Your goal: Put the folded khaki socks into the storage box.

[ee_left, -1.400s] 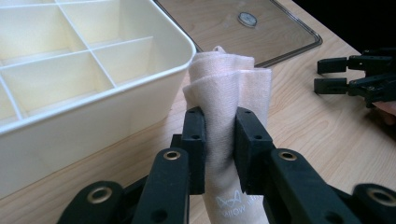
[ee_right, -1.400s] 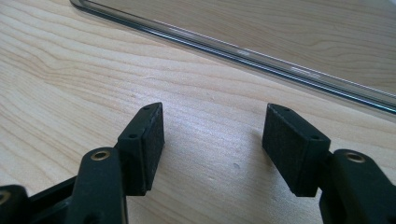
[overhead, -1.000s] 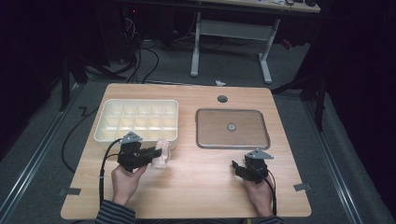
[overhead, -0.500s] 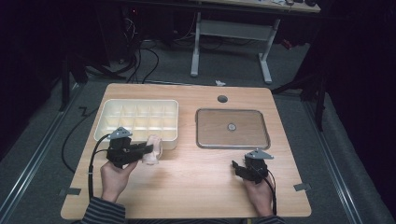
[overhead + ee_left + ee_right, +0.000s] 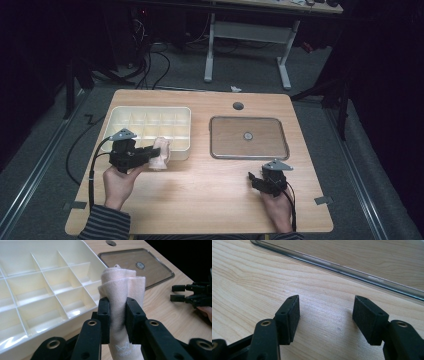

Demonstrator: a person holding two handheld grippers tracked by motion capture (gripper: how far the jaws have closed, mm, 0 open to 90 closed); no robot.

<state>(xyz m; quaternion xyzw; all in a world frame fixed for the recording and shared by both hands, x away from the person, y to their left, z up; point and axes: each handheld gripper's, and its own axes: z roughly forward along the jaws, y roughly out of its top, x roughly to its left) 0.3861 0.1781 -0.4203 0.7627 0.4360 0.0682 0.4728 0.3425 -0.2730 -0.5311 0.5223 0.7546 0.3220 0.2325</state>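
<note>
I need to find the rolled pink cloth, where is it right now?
In the high view the rolled pink cloth is at table left, clamped in the left hand-held gripper, at the cream divided tray's near right corner.

The cloth [image 5: 122, 290] is pale pink, with a small white logo near its lower end – clamped between black jaws. The box [image 5: 150, 112], upper left of the high view, is cream, its dividers the same shade. The lid [image 5: 248, 151], right of centre, is clear with a grey rim and a grey knob. The table [image 5: 210, 200] is light wood with fine grain. Both grippers [image 5: 156, 155] [image 5: 255, 180] are black with grey plates – the sleeve [image 5: 102, 225], lower left, is striped dark and light grey
</note>
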